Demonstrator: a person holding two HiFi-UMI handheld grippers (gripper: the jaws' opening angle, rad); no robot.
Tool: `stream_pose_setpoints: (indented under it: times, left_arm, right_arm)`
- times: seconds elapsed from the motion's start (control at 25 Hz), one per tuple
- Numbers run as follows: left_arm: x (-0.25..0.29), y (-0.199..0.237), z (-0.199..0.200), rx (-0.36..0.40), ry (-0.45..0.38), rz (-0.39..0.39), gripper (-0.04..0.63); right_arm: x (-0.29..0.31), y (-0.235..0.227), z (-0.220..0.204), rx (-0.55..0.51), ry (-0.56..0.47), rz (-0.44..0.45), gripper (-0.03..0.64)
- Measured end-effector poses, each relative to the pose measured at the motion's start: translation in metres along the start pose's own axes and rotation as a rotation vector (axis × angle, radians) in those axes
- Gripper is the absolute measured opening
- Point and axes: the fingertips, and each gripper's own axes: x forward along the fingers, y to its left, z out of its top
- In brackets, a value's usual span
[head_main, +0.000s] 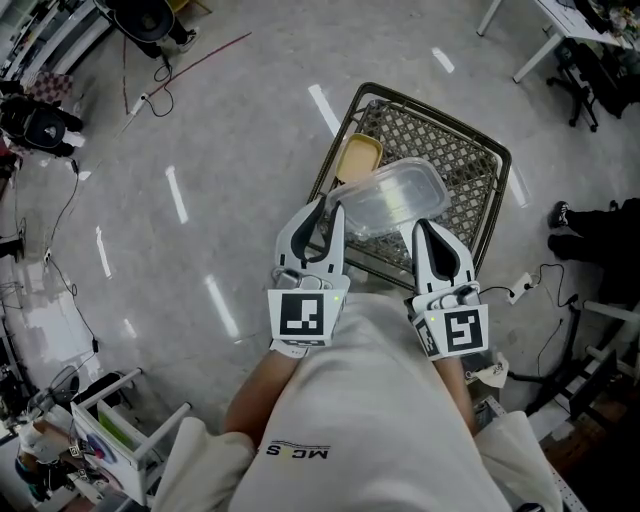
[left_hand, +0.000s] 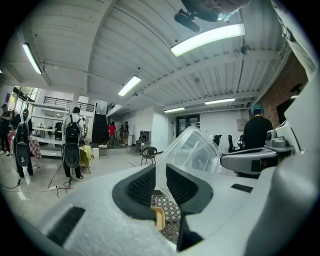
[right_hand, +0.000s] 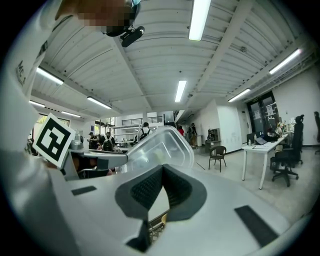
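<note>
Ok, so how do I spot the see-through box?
Find the dark metal mesh rack on the grey floor. Over its near edge, the left gripper and right gripper pinch a clear plastic container by its rim. Unlike the yellow tray on the mesh, you can see right through it.

Large open lab or workshop hall. Grey concrete floor (head_main: 240, 130) with loose cables (head_main: 66, 208), ribbed ceiling (left_hand: 125, 45) with strip lights (left_hand: 207, 39), white desk (right_hand: 262, 145), office chair (right_hand: 286, 156), people (left_hand: 73, 145) standing about.
</note>
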Motion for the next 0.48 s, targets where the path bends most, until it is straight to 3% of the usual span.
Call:
stream_pose_setpoints:
  times: [0.48]
  left_arm:
    - [-0.0059,0.0022,-0.0069,-0.004,0.020,0.006,0.075]
  right_arm:
    - [-0.0019,0.0031,-0.0014,0.004,-0.002,0.000,0.017]
